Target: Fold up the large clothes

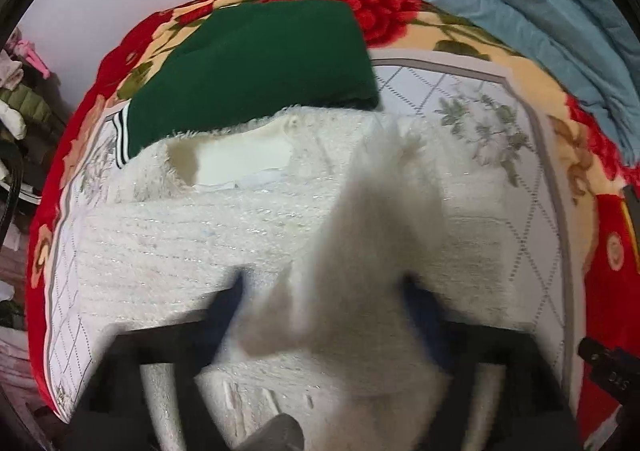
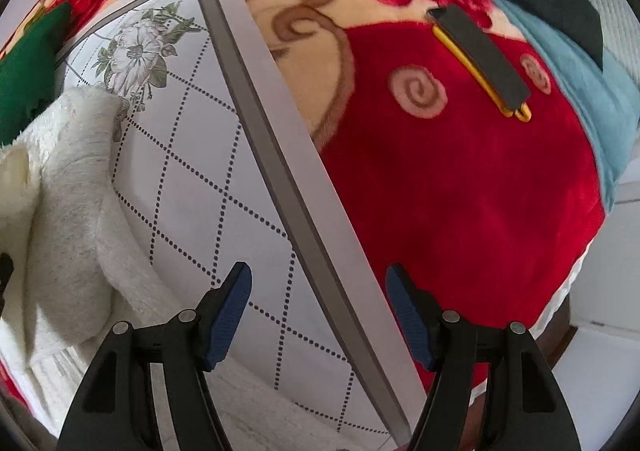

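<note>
The fluffy white sweater (image 1: 248,227) lies spread on the pale floral mat (image 1: 500,155), with a folded green garment (image 1: 256,71) touching it at twelve o'clock. Your left gripper (image 1: 324,291) is clamped on a raised flap of the sweater. Your right gripper (image 2: 318,287) hangs jaws apart, empty, over the mat's grey border, sweater at nine o'clock.

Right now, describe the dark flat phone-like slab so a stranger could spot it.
Start at the red floral blanket covering the bed. On its plain red stretch, right of the white quilted mat, lies a dark flat slab. A yellow strip edging one long side marks it out.
</note>
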`<state>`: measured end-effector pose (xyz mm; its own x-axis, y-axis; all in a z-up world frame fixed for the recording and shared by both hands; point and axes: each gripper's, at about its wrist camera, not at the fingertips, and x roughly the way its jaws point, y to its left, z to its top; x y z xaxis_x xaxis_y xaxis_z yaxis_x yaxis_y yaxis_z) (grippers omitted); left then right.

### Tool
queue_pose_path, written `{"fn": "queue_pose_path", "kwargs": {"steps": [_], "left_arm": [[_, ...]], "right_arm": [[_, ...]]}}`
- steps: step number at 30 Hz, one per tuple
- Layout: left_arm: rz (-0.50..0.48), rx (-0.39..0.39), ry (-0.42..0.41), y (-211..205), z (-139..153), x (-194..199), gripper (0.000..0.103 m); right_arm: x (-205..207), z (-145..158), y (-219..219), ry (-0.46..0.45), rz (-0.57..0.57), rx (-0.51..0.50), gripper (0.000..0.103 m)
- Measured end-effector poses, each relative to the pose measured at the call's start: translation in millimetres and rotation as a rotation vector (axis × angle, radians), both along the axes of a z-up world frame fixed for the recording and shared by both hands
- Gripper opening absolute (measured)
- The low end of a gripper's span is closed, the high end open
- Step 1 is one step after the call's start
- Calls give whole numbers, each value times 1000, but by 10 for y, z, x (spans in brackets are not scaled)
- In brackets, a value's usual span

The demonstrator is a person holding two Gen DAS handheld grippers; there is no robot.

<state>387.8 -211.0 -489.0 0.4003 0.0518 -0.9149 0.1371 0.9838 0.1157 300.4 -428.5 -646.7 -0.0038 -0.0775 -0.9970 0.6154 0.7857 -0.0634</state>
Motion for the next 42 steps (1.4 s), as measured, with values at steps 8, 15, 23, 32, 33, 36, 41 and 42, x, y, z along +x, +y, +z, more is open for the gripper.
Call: {"fn": "queue_pose_path", "kwargs": {"steps": [8,15,23,32,33,36,41,42], "left_arm": [[126,-18,45,438,233,-208,91],[406,138,115,1544,111,-491,91],[546,275,196,2290,-121,-963,91],[526,193,270,2299,-203,-1537,91],[514,188,275,2310,-210,-1565,91],[459,186,287,2261,-249,-1710,91],[347,231,327,2117,-514,-1952,91],[329,237,343,2096,-610,-1998,91]], "right_arm": [[175,350,116,-186,-20,219,71],[968,325,823,-324,175,505,71],[1473,-148,1480,-189,351,418,9],[943,241,1553,-133,295,399,51],[770,337,1634,-134,299,409,51],[252,347,2043,-62,332,508,51],[-489,-246,2885,166,402,633,51],[-599,-366,3031,201,428,620,51]]}}
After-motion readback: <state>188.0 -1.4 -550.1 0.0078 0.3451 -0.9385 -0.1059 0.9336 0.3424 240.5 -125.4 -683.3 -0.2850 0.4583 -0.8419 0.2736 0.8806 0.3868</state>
